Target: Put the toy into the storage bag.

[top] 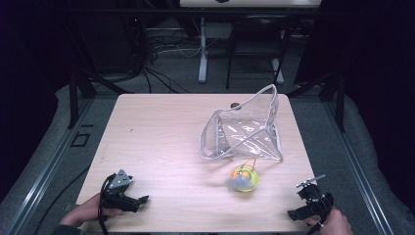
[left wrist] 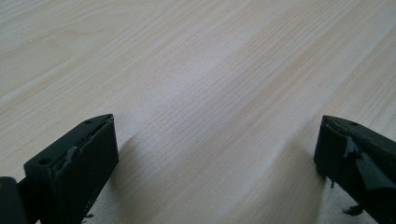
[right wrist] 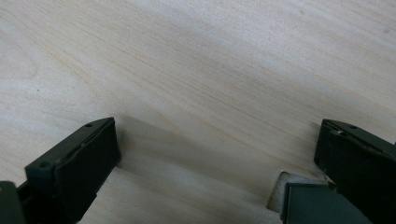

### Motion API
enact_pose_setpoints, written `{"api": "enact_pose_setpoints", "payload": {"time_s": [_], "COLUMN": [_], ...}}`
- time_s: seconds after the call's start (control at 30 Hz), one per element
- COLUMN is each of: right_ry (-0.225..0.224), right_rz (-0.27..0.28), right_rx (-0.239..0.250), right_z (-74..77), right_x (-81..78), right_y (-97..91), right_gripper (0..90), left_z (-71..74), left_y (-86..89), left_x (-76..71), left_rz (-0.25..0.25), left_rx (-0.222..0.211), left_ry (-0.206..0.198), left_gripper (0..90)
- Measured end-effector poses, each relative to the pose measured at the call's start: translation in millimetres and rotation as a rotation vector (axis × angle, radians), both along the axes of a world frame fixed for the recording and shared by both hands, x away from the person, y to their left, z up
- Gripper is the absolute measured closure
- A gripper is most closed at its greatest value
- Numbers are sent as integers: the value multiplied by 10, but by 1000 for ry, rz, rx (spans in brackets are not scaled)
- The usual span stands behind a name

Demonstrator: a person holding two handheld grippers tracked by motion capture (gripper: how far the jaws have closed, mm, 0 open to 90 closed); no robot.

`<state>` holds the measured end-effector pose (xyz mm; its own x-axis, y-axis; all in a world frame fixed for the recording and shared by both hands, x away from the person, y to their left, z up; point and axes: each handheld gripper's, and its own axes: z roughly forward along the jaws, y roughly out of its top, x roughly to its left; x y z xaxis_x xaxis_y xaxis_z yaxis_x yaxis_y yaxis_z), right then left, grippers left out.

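Observation:
A clear plastic zip pouch (top: 243,131) with a white edge stands open on the right half of the wooden table (top: 161,142). Just in front of it lies a small yellow and grey object (top: 243,179) with a thin cord, blurred. My left gripper (top: 139,201) rests at the table's front left corner, held by a hand. Its jaws stand wide apart over bare wood (left wrist: 210,116) with nothing between them. My right gripper (top: 298,211) is at the front right corner, open too, above bare wood (right wrist: 210,93).
A small dark spot (top: 235,105) sits on the table behind the pouch. Beyond the far edge are desk legs (top: 202,54) and cables on a grey floor. Metal rails (top: 49,161) run along both sides of the table.

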<state>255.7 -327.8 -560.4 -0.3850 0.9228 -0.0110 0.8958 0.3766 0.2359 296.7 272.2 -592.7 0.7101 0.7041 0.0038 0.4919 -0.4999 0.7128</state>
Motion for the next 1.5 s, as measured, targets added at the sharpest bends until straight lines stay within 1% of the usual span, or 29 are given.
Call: {"api": "enact_pose_setpoints", "payload": {"time_s": [0.07,0.1,0.2,0.23,0.33,0.37,0.5,0.53,0.57,0.6,0.63,0.7,0.77,0.83,0.87,0.9,0.93,0.97,1.0,1.07,1.13,1.27,1.3,1.33,1.37,1.43,1.47,1.5], "right_ry": [-1,-3,-12,-5,14,22,50,59,69,69,80,81,92,104,112,104,118,118,119,107,106,107,85,99,99,90,90,82], "right_rz": [0,-2,-2,4,24,38,86,91,99,99,102,95,58,24,15,-17,4,4,-2,-4,5,30,16,44,44,53,53,57], "right_rx": [0,11,8,16,7,-10,-22,-18,-31,-31,-25,-30,2,44,44,55,35,35,32,46,25,18,43,21,21,28,28,40], "right_z": [-1,-2,-9,-5,0,7,13,9,15,15,14,13,25,44,60,78,117,117,149,243,295,384,388,433,433,513,513,559], "right_x": [-1,-3,-1,9,41,53,87,93,104,104,122,136,171,204,221,240,266,266,282,336,378,449,451,476,476,509,509,532], "right_y": [0,-1,1,2,13,22,56,62,65,65,75,74,56,42,42,58,57,57,70,115,170,292,327,341,341,398,398,423], "right_gripper": [0,0,0,0,0,0,0,0,0,0,0,0,0,0,0,0,0,0,0,0,0,0,0,0,0,1,1,1], "left_z": [0,0,0,0,0,0,0,0,0,0,0,1,0,1,0,0,0,0,0,0,0,0,0,0,0,1,1,0], "left_y": [0,0,0,0,0,0,0,1,0,0,0,0,0,0,0,0,0,0,0,0,0,1,0,0,0,0,0,0], "left_x": [0,0,0,0,0,0,0,0,0,0,0,0,0,0,0,0,0,0,0,0,0,0,0,0,0,0,0,0], "left_rz": [0,0,0,0,0,0,0,-1,-1,-1,0,0,0,0,0,0,0,0,-1,-1,0,-1,0,0,0,0,0,0], "left_rx": [0,0,0,0,0,0,0,1,1,1,1,0,0,1,0,0,0,0,0,0,0,1,0,0,0,0,0,0], "left_ry": [0,0,0,0,0,0,1,1,0,0,0,1,1,1,0,0,1,1,0,0,0,0,0,0,0,1,1,0], "left_gripper": [0,0,0,0,0,0,0,0,0,0,0,0,0,0,0,0,0,0,0,0,0,0,0,0,0,0,0,0]}}
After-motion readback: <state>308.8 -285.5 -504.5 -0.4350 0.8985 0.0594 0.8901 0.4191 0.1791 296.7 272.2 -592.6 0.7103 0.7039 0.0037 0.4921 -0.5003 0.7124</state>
